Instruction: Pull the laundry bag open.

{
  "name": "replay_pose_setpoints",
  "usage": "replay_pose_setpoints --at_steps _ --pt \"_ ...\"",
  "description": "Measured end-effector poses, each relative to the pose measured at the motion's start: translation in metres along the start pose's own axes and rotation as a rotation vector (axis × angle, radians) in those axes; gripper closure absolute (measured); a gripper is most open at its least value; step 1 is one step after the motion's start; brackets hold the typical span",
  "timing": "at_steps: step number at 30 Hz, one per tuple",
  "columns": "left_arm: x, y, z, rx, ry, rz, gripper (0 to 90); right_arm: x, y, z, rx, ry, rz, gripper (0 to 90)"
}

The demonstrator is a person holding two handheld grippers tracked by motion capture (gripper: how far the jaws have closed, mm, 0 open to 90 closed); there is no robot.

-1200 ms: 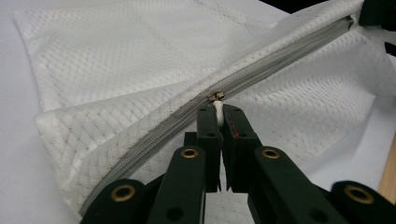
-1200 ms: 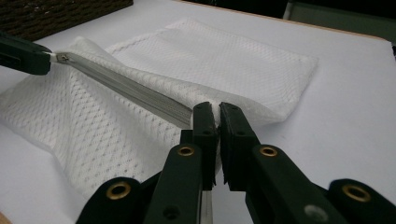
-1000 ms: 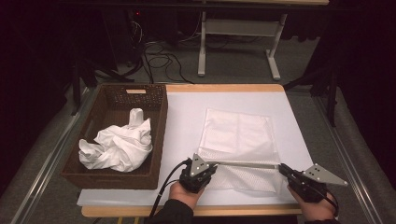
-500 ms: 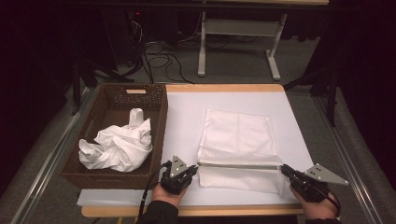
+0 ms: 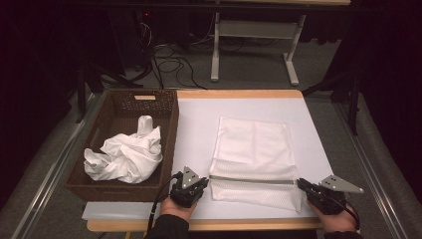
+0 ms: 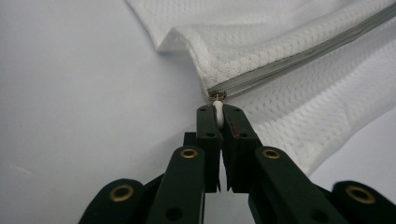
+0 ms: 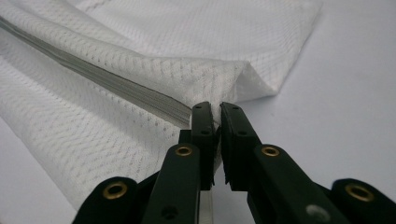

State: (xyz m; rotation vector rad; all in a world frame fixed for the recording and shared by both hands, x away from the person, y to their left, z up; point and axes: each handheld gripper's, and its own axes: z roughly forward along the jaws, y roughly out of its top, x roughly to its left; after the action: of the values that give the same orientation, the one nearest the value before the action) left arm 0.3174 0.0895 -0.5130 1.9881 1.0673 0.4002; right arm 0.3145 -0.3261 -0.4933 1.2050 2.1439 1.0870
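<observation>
At the near edge of the white table (image 5: pixel 199 124): white mesh bag (image 5: pixel 254 149), flat, grey zipper (image 5: pixel 254 179) running left to right; left gripper (image 6: pixel 218 112) clamped on the zipper's white pull tab (image 6: pixel 218 114); right gripper (image 7: pixel 217 119) pinching the bag's right zipper end; brown basket (image 5: pixel 169 124) at left, holding crumpled white cloth (image 5: pixel 127 157).

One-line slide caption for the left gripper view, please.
Left gripper shut on the white zipper pull at the end of a mesh bag's grey zipper, on a white table.
</observation>
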Motion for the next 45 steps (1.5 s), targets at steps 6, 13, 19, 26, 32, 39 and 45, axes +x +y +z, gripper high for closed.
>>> replay_pose_setpoints --at_steps 6,13,19,26,32,39,45 --pt "0.001 -0.002 0.002 -0.006 0.026 -0.011 80.4 -0.003 0.002 -0.007 -0.055 0.007 0.015 74.1" --pt "-0.004 0.001 -0.001 -0.086 0.003 -0.004 57.5 -0.021 0.021 0.002 -0.084 -0.012 0.054 68.6" --pt "-0.004 0.001 -0.004 -0.116 -0.010 -0.006 53.0 -0.043 0.040 0.050 0.027 -0.052 0.073 65.0" --pt "-0.002 0.001 -0.005 -0.125 -0.025 -0.011 53.0 -0.055 0.042 0.086 0.138 -0.082 0.090 69.4" --pt "-0.005 0.002 -0.003 -0.116 -0.028 -0.001 53.2 -0.050 0.044 0.088 0.143 -0.086 0.009 90.0" --pt "-0.007 0.001 0.002 -0.091 -0.048 0.002 53.1 -0.083 0.043 0.076 0.106 -0.166 0.068 88.4" --pt "-0.022 0.002 0.012 -0.052 -0.102 0.050 51.1 -0.066 0.039 0.055 0.025 -0.169 0.037 75.7"
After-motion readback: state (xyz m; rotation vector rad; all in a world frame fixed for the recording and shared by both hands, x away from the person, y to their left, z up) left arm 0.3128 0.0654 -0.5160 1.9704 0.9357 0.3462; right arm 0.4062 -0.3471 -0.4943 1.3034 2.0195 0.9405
